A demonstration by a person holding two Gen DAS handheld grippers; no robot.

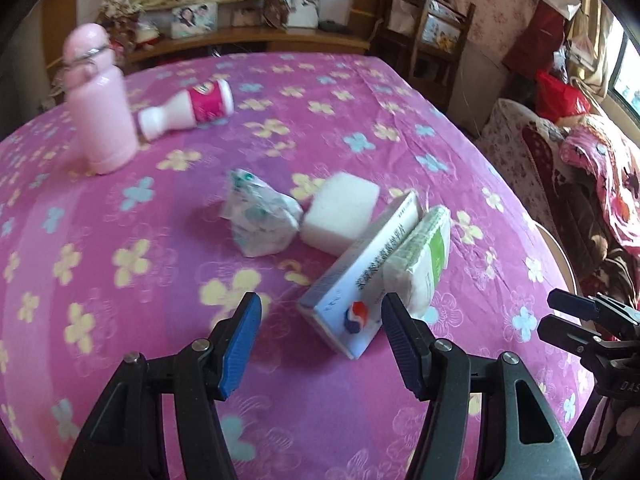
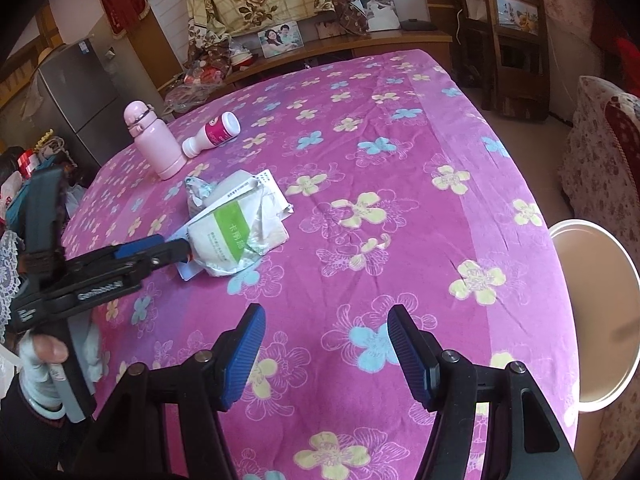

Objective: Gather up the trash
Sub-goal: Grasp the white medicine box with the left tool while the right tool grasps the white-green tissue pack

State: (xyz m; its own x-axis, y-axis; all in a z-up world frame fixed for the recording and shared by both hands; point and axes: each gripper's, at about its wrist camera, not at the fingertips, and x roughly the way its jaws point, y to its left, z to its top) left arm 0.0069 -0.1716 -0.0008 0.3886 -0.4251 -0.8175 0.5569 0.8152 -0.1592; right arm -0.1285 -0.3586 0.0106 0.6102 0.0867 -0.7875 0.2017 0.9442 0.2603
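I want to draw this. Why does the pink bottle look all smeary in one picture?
Left wrist view: the pink bottle is smeared by motion blur, and so is the cloth around it. Right wrist view: the same bottle looks sharp. Both views bend the table edges, fisheye style.

Pink flask (image 1: 102,108) upright on flowered cloth (image 2: 400,184); framed photo (image 2: 280,39); grey fridge (image 2: 76,96)

Two downward wrist views, shared table (image 1: 120,280)

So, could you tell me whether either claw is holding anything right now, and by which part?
Nothing is held. The left claw stands open just short of the white carton; the right claw is open over bare cloth.
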